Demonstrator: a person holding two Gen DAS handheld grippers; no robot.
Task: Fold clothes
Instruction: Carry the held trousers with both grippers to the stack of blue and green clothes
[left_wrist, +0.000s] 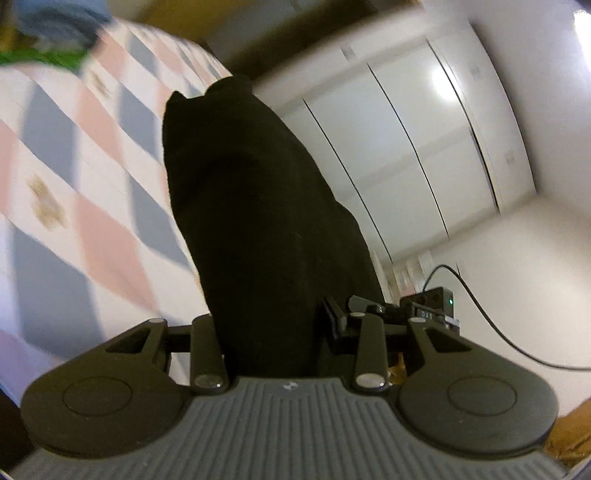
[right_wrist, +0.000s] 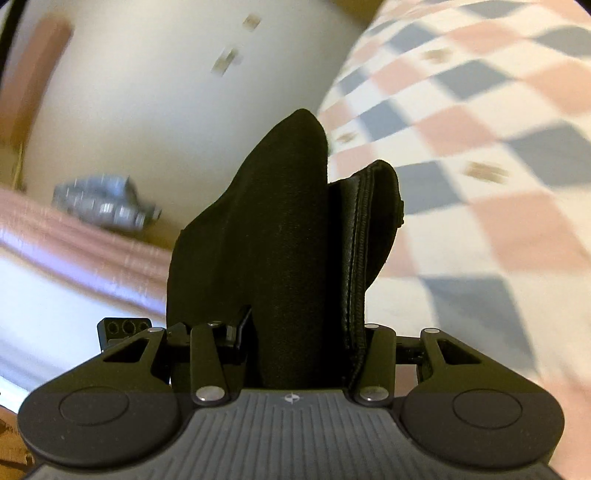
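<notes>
The left gripper (left_wrist: 271, 332) is clamped on a black garment (left_wrist: 255, 206), the cloth filling the whole gap between its jaws so that the fingers themselves are hidden behind it. From there the fabric rises as a broad, dark column straight up the middle of the left wrist view, ending in a lumpy top edge. The right gripper (right_wrist: 295, 339) is likewise closed on the same black garment (right_wrist: 273, 229) — here the cloth bunches into two upright folds, the nearer right one showing a stitched hem (right_wrist: 356, 258) running down toward the jaw. In both views the garment is lifted clear of the bed and hangs only from the grippers. Behind it lies a checked bedspread (left_wrist: 74, 177) in pink, grey-blue and white squares, blurred by motion; it also fills the right side of the right wrist view (right_wrist: 480, 147). Beyond the left gripper stand white wardrobe doors (left_wrist: 424, 140) with a bright glare on them, and a black cable (left_wrist: 491, 325) loops past a small black device (left_wrist: 432, 302) with a green light. In the right wrist view a pink quilted edge (right_wrist: 74, 236) and a blurred grey object (right_wrist: 103, 206) sit against a pale wall — too smeared to identify.
</notes>
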